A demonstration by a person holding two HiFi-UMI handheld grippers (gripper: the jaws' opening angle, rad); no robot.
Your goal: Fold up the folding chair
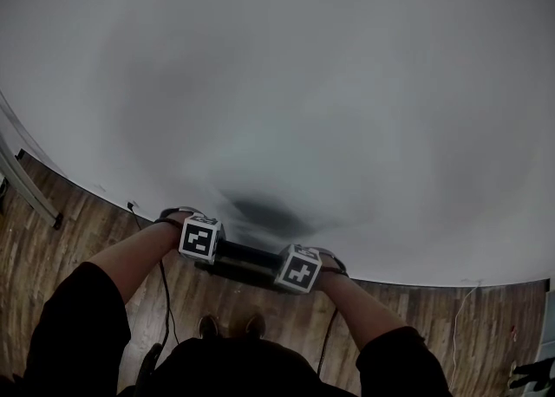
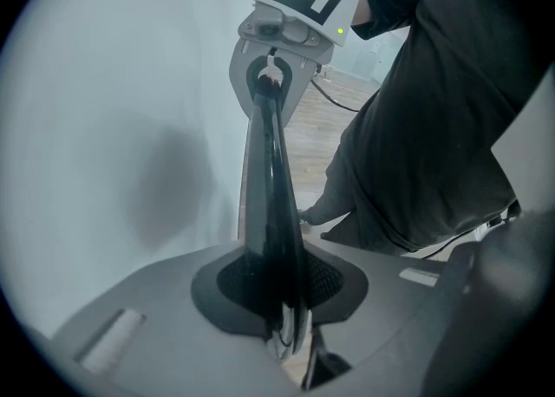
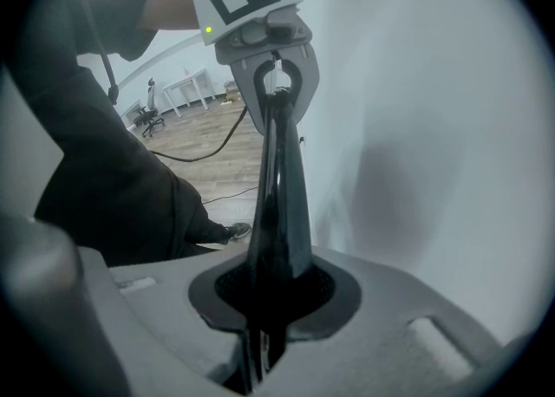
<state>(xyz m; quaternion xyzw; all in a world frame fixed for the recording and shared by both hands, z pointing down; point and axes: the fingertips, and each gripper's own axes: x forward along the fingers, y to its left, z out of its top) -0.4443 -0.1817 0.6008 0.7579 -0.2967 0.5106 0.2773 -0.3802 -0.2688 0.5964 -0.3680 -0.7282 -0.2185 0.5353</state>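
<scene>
My left gripper (image 2: 290, 339) and right gripper (image 3: 256, 343) are each clenched on one end of a thin black edge of the folding chair (image 1: 247, 257). Beyond it the wooden floor (image 1: 78, 222) meets the near edge of the white backdrop (image 1: 329, 83).

Folding chair (image 2: 269, 205): glossy black edge. Left gripper (image 2: 284, 330) and right gripper (image 3: 260, 348): matt grey bodies, black textured patch at the jaws, cubes of black-and-white square markers, one small green light each. Floor (image 1: 87, 222): brown wood-grain planks; wall (image 1: 303, 66): plain pale grey-white with a dark shadow patch; sleeves (image 1: 78, 317): black.
</scene>
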